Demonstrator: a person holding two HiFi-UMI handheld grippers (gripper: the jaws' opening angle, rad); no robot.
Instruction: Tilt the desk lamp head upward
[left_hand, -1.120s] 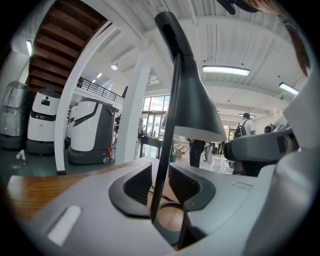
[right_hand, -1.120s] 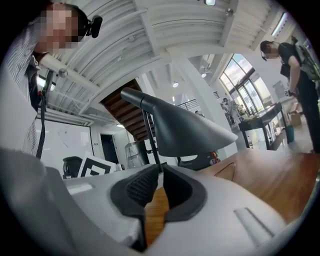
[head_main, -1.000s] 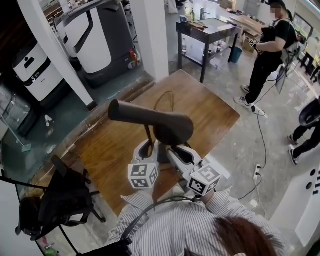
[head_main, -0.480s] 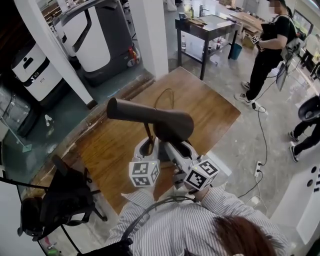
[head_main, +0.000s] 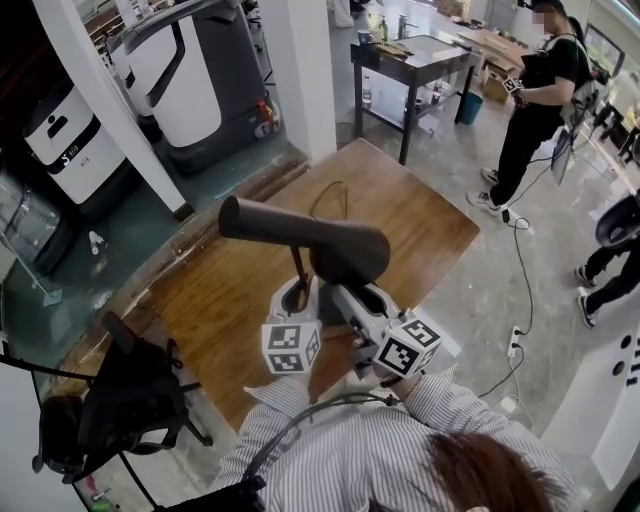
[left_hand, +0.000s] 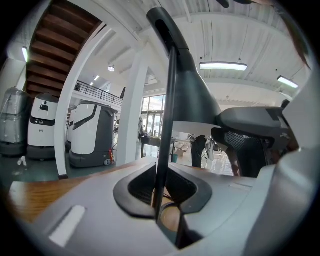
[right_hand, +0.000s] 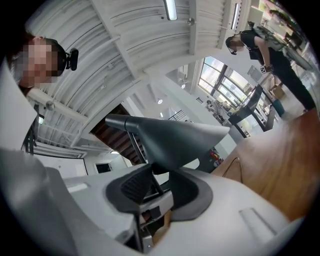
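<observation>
"Has the left gripper (left_hand: 161, 192) got the lamp?"
"Yes. Its jaws have just been closing, pinched on the thin stem (left_hand: 169, 110)."
"And the right gripper (right_hand: 157, 187)?"
"Jaws wide, just eased inward. The lamp head (right_hand: 170, 135) sits right above them, underside dipping between."

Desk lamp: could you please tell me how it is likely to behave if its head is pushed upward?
The stem is thin under a large head, so together they probably feel top-heavy and may tip unless steadied. The stem looks rigid, so the head should likely pivot where they meet rather than bend it. The head's smooth cone may be slippery.
</observation>
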